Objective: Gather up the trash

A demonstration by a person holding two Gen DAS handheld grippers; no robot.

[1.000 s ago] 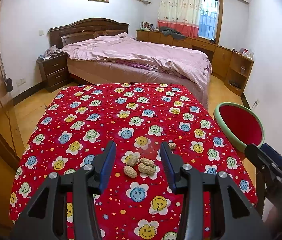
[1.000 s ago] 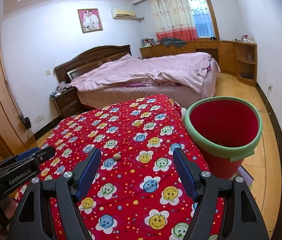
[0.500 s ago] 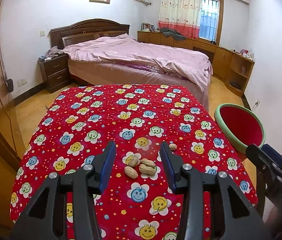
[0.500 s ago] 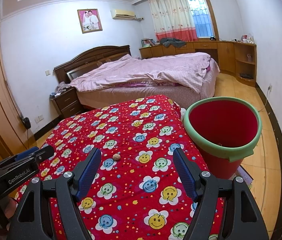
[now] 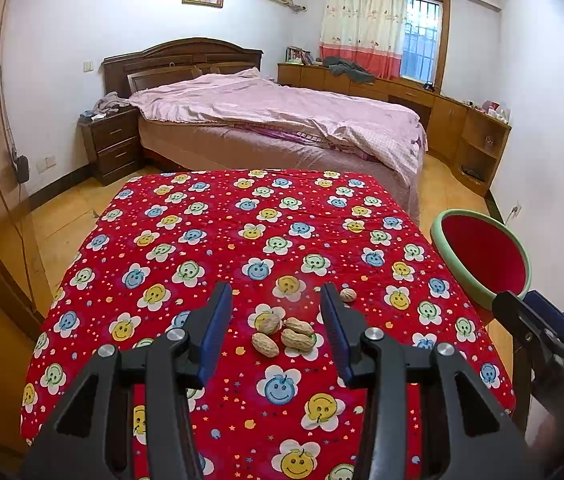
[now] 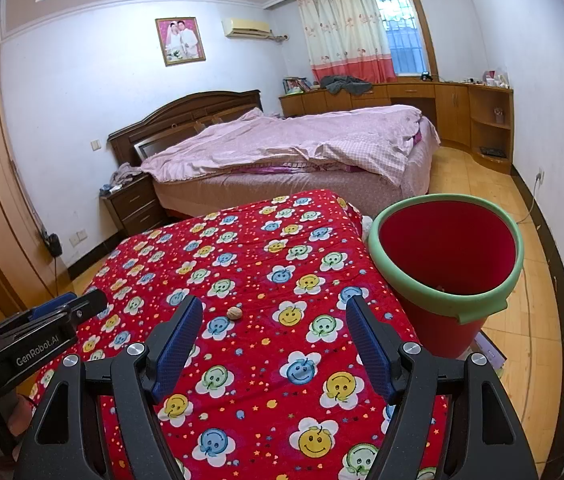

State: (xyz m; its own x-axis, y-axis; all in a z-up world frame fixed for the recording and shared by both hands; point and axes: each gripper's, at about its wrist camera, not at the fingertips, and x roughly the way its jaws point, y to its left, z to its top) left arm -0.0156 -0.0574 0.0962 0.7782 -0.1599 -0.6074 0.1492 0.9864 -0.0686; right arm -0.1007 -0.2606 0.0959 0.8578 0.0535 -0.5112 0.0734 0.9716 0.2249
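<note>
Nearly all of the collecting looks still to be done. Low in the centre of the left wrist view, a small heap of peanut shells (image 5: 284, 336) lies on the bench (image 5: 201, 248), which is draped in a red quilted cloth printed with smiling flower faces. There are about four pieces, touching or just beside one another. A single rounder nut (image 5: 348, 295) sits apart, just up and right of the heap; in the right wrist view it shows left of centre (image 6: 235, 313).

The red bucket (image 6: 448, 312) stands on the floor off the bench's right edge, in the right half of that view. Deep inside, near the bottom of the rim's shadow, there may be a scrap or two already dropped in, but it is too small to tell.

The left claw (image 5: 273, 320) hangs above the heap with its jaws partly apart and nothing between them; the shells show in the gap but lie on the cloth beyond. The right claw (image 6: 273, 328) stands wide and empty over bare cloth, the bucket to its right.

The shells look dry, tan and ridged, light and brittle, likely to crack under a hard pinch. The cloth is soft and faintly puckered, so pieces may sink into it. The bucket is smooth plastic, round, with a thick pale-green rim (image 6: 410, 208).
</note>
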